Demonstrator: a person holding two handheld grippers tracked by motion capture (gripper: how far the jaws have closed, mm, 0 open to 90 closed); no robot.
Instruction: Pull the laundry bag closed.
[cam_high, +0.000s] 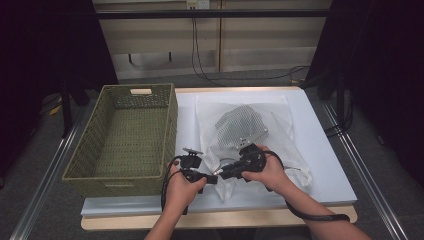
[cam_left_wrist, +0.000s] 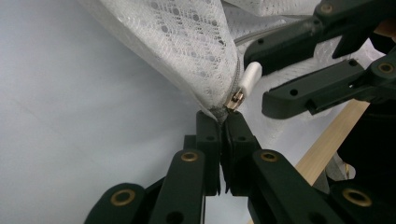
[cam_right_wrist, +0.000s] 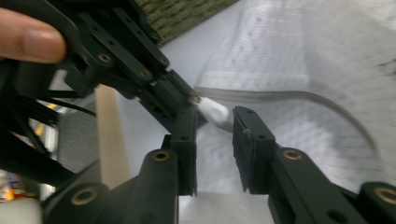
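A white mesh laundry bag (cam_high: 280, 115) lies on the white table top (cam_high: 320, 150) with a grey garment (cam_high: 240, 127) inside it. My left gripper (cam_left_wrist: 223, 119) is shut on the bag's corner (cam_left_wrist: 187, 42), right at the end of the zip. The white zip pull (cam_left_wrist: 250, 77) sticks out just past it. My right gripper (cam_right_wrist: 214, 121) is open, one jaw on each side of that pull (cam_right_wrist: 212, 109), not touching it. In the high view both grippers, left (cam_high: 214, 179) and right (cam_high: 223, 172), meet at the bag's near left corner.
A green woven basket (cam_high: 125, 135) stands on the left part of the table, close beside the bag, with nothing in it. The table's wooden front edge (cam_high: 220, 217) runs just below the hands. Dark floor and rails surround the table.
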